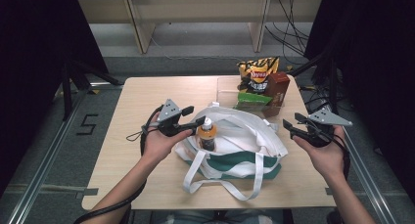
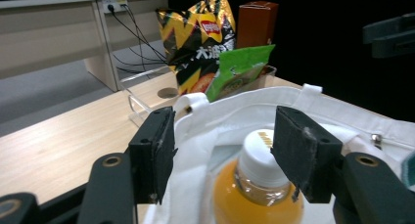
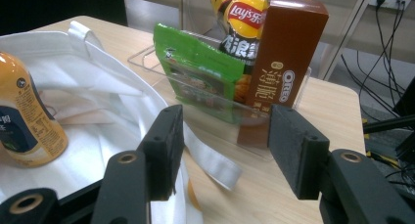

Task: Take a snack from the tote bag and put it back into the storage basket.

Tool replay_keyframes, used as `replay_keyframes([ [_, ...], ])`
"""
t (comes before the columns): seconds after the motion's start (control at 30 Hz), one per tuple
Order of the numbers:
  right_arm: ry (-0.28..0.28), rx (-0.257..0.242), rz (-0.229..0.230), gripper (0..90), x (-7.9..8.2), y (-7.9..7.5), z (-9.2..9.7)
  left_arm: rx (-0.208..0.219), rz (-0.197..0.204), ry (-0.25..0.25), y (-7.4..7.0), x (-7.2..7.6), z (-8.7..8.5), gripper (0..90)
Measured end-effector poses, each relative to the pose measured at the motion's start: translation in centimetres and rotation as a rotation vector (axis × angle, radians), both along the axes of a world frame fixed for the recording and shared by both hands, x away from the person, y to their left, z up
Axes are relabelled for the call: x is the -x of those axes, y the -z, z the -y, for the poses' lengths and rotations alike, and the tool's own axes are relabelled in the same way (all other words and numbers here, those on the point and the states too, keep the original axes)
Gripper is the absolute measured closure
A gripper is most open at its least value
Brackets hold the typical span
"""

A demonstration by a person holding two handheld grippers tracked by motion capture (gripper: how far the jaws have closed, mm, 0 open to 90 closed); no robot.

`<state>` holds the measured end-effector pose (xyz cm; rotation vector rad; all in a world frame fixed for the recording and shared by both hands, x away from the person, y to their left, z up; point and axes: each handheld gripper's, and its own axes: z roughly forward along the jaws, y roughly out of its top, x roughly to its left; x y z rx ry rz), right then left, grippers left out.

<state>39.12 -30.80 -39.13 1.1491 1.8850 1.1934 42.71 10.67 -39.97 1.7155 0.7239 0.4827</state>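
An orange drink bottle (image 1: 207, 135) with a white cap stands upright inside a white tote bag (image 1: 244, 145) with a green base, at the middle of the table. My left gripper (image 1: 195, 115) hangs just left of the bottle's top, jaws open. In the left gripper view the bottle (image 2: 254, 194) sits between and just beyond the spread pads of that gripper (image 2: 224, 121), which do not touch it. My right gripper (image 1: 292, 121) is held right of the bag, open and empty. In the right gripper view its jaws (image 3: 226, 121) face a clear tray (image 3: 147, 57), with the bottle (image 3: 27, 121) at far left.
The clear tray (image 1: 227, 87) behind the bag holds a yellow-black chips bag (image 1: 258, 70), a green packet (image 1: 253, 98) and a brown biscuit box (image 1: 277, 92). The bag's white straps (image 1: 235, 187) trail toward the table's (image 1: 147, 101) front edge. Cables lie on the floor beyond.
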Motion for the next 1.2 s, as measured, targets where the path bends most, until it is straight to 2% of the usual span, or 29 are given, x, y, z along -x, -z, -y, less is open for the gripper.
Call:
replay_keyframes([
  [0.03,0.001,-0.004,-0.017,48.5,0.1,-0.2,0.0,0.003,-0.002,0.009,0.0,0.1,0.1,40.9],
  [0.07,0.005,-0.01,-0.017,48.5,0.2,-0.2,0.0,0.003,-0.004,0.013,0.0,0.1,0.3,41.1],
  [0.1,0.003,-0.006,0.009,48.5,0.0,-0.1,0.1,0.001,-0.004,0.015,0.0,0.2,0.4,41.2],
  [0.17,-0.002,-0.014,-0.013,48.5,0.2,-0.2,0.2,-0.001,-0.009,0.024,0.1,0.2,0.6,41.8],
  [0.23,0.013,-0.02,0.001,48.5,0.1,-0.1,0.2,-0.002,-0.016,0.031,0.4,0.1,0.9,42.5],
  [0.3,0.003,-0.013,-0.021,48.5,0.1,-0.1,0.3,0.015,-0.033,0.04,0.5,0.1,1.1,42.8],
  [0.33,0.015,-0.017,-0.004,48.5,0.0,0.0,0.3,0.004,-0.032,0.045,0.6,0.1,1.1,43.0],
  [0.4,0.01,-0.019,-0.02,48.5,0.0,0.1,0.3,-0.001,-0.032,0.046,0.7,0.2,1.3,43.7],
  [0.43,0.013,-0.016,-0.011,48.5,-0.1,0.2,0.3,0.0,-0.035,0.052,0.7,0.2,1.3,43.7],
  [0.5,0.006,-0.02,-0.044,48.5,0.0,0.1,0.3,-0.005,-0.037,0.059,0.8,0.4,1.5,43.9],
  [0.77,0.003,-0.006,-0.036,48.4,-0.1,0.2,0.2,-0.023,-0.068,0.075,2.0,0.3,2.2,47.4],
  [0.87,0.004,-0.019,-0.044,48.3,-0.1,0.3,0.1,-0.024,-0.063,0.075,2.3,0.2,2.2,50.1],
  [0.93,0.006,-0.018,-0.033,48.3,-0.2,0.5,0.1,-0.021,-0.063,0.069,2.3,0.1,2.2,51.5],
  [1.0,-0.006,-0.005,-0.052,48.2,-0.2,0.6,0.2,-0.022,-0.063,0.064,2.4,0.0,2.2,53.6],
  [1.07,-0.005,0.006,-0.023,48.3,-0.5,0.7,0.3,-0.024,-0.062,0.06,2.5,-0.1,2.2,54.4],
  [1.13,0.002,-0.012,-0.062,48.3,-0.2,0.6,0.3,-0.015,-0.055,0.066,2.6,-0.2,2.2,55.5],
  [1.17,0.005,-0.012,-0.04,48.2,-0.3,0.7,0.3,-0.024,-0.047,0.061,2.5,-0.1,2.2,56.9],
  [1.2,0.007,-0.017,-0.04,48.3,-0.3,0.7,0.3,-0.028,-0.04,0.063,2.5,-0.1,2.3,58.2],
])
